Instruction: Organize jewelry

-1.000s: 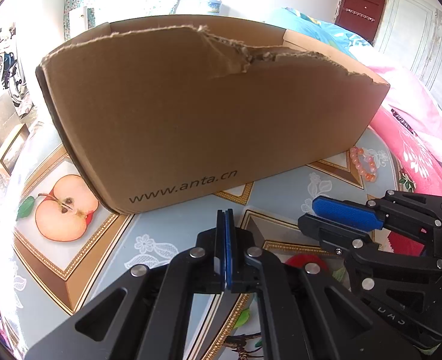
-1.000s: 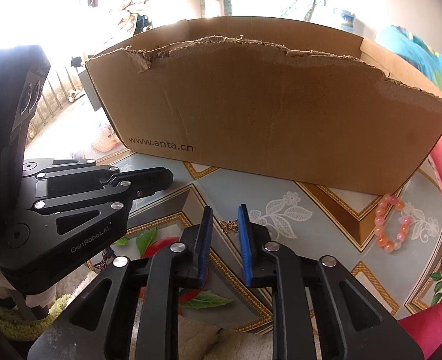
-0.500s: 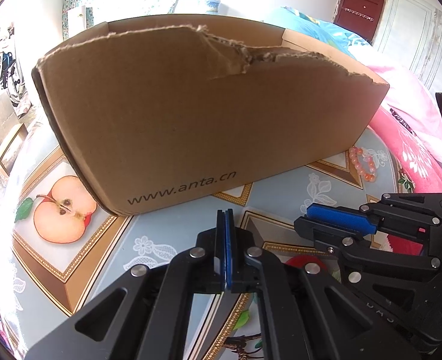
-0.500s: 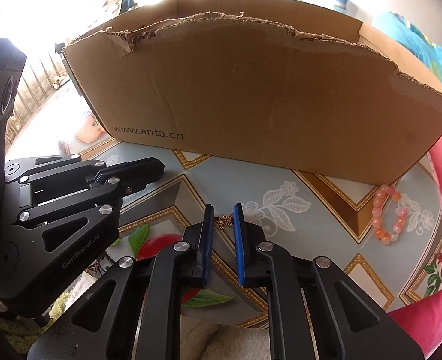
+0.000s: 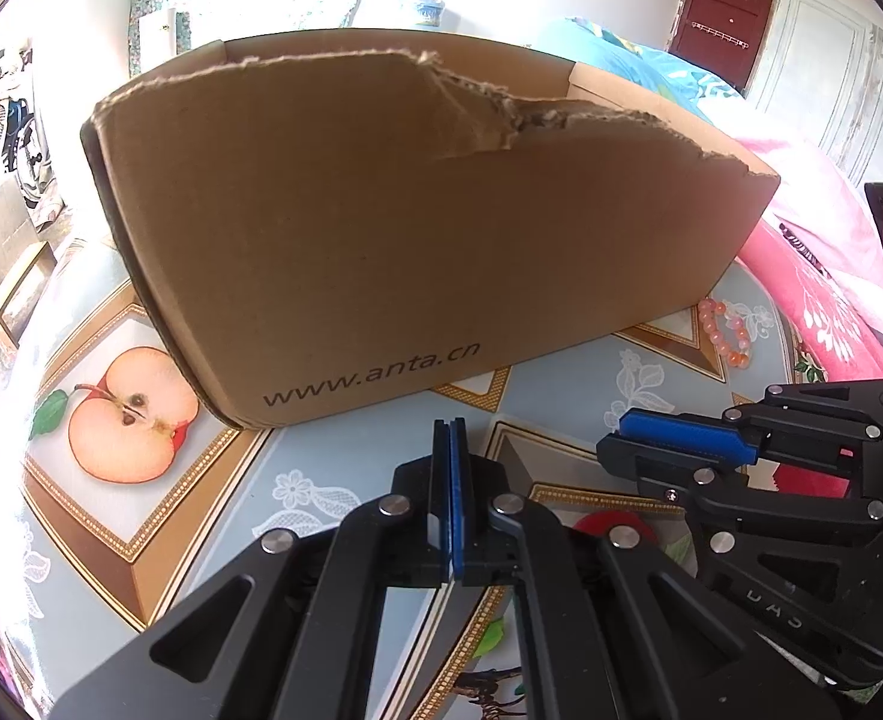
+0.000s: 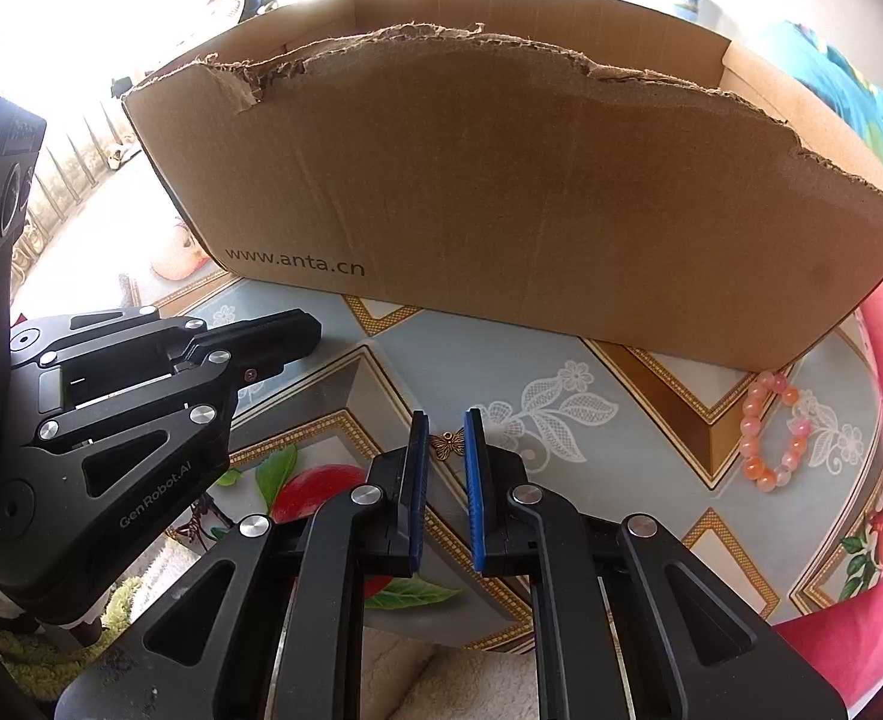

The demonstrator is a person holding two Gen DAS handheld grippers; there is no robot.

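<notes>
A small bronze butterfly charm (image 6: 447,444) lies on the patterned tablecloth (image 6: 477,360). My right gripper (image 6: 446,420) has its blue pads drawn in close on either side of it, touching its wings. A pink and orange bead bracelet (image 6: 771,432) rests at the right, near the corner of the torn cardboard box (image 6: 531,210). In the left wrist view the bracelet (image 5: 726,333) shows beside that box (image 5: 411,210). My left gripper (image 5: 450,426) is shut with nothing between its pads, and it hovers to the left of the right gripper.
The open-topped box printed www.anta.cn stands close ahead and fills most of both views. A pink floral cloth (image 5: 819,276) borders the table at the right. The left gripper's body (image 6: 111,450) crowds the left side of the right wrist view.
The right gripper's pads have drawn together around the butterfly charm and the gripper has edged forward toward the box. The left gripper has stayed put and shut.
</notes>
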